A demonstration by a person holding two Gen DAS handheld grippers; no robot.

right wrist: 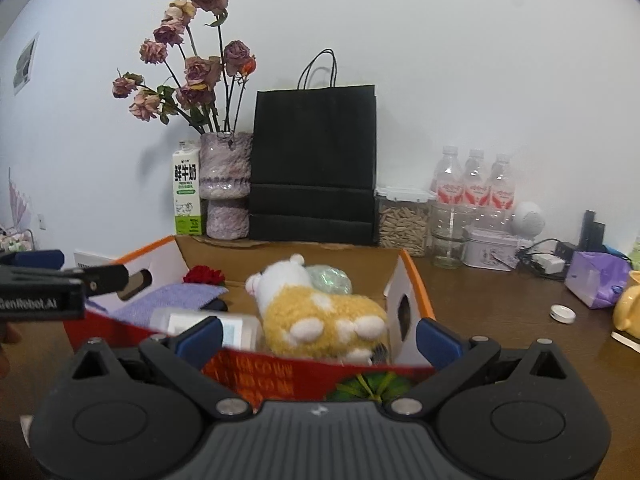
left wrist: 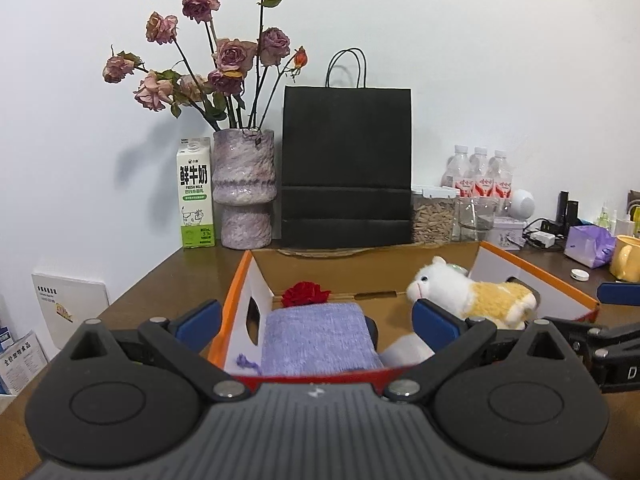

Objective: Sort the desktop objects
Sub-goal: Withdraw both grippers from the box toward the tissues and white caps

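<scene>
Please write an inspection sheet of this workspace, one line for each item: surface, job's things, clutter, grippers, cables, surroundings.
Surface: brown wooden desk.
Job's things: open cardboard box holds a plush toy, a purple cloth and a red flower.
Clutter: milk carton, vase of dried roses, black paper bag, three water bottles, yellow mug.
Grippers: left gripper and right gripper both open, at the box's near wall.
Cables: black cable at the right rear.
Surroundings: plain white wall.

Open cardboard box [left wrist: 256, 280], plush toy [right wrist: 320, 312] lying inside, folded purple cloth [left wrist: 316, 336], red flower [left wrist: 305, 294], perhaps a white container [right wrist: 208, 326]
</scene>
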